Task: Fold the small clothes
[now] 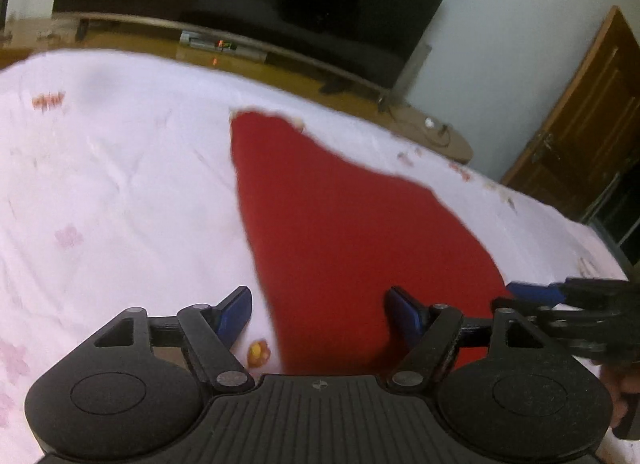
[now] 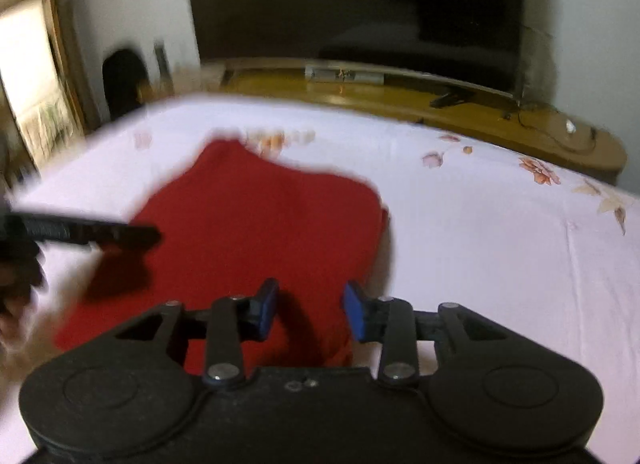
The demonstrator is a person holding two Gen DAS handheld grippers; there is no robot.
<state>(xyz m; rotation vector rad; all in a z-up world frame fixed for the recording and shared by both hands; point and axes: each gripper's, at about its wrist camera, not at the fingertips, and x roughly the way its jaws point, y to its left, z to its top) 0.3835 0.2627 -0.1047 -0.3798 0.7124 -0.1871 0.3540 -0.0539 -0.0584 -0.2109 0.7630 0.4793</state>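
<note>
A red garment (image 1: 340,224) lies flat on the white flowered bedsheet (image 1: 120,184); it also shows in the right wrist view (image 2: 260,232). My left gripper (image 1: 318,314) is open just above the garment's near edge, its left finger over the sheet, its right finger over the cloth. My right gripper (image 2: 310,310) is open over the garment's near right corner, holding nothing. The right gripper also shows at the garment's right edge in the left wrist view (image 1: 560,296). The left gripper reaches in from the left in the right wrist view (image 2: 100,234). Both views are blurred.
A large dark television (image 2: 360,4) stands on a low wooden cabinet (image 2: 440,104) beyond the bed's far edge. A wooden door (image 1: 580,124) is at the right. The sheet (image 2: 500,264) spreads wide on the garment's right.
</note>
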